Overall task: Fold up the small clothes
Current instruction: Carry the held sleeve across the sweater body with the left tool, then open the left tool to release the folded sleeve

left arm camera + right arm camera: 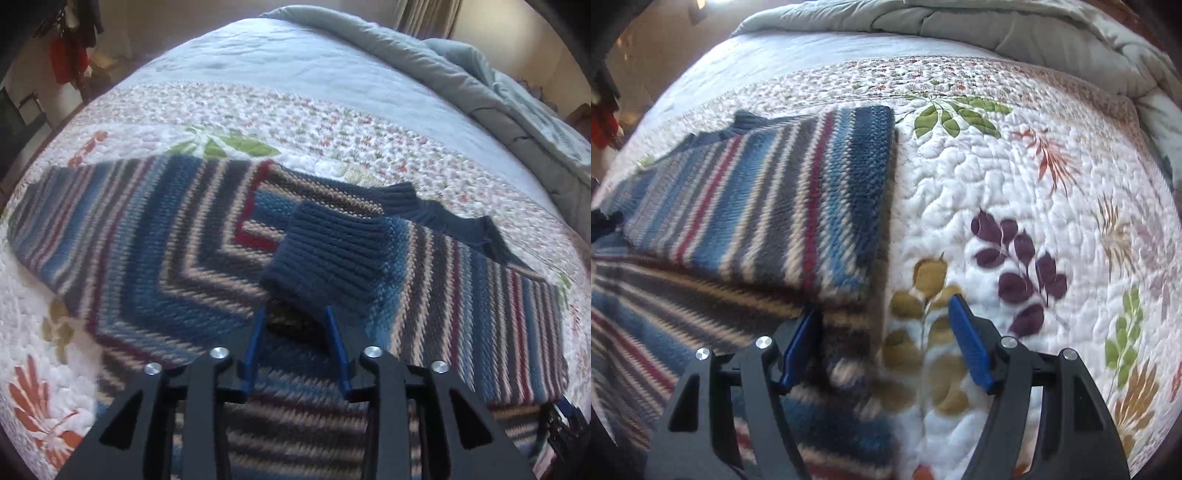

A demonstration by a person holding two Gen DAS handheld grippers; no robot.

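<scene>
A striped knit sweater (147,240) in blue, grey, cream and red lies flat on the quilt. Its sleeve is folded across the body, and the dark blue ribbed cuff (325,258) rests on top. My left gripper (294,312) points down at the cuff's near edge with its blue fingers apart. The pads do not press on the knit. In the right wrist view the sweater (757,184) shows a straight folded right edge. My right gripper (886,325) stands open astride that edge, its left finger (801,339) over the knit and its right finger (967,339) over the quilt.
The floral quilt (1015,177) covers the bed, with bare quilt to the sweater's right. A bunched grey duvet (498,85) lies along the far and right side. Clothes (66,55) hang past the bed's far left corner.
</scene>
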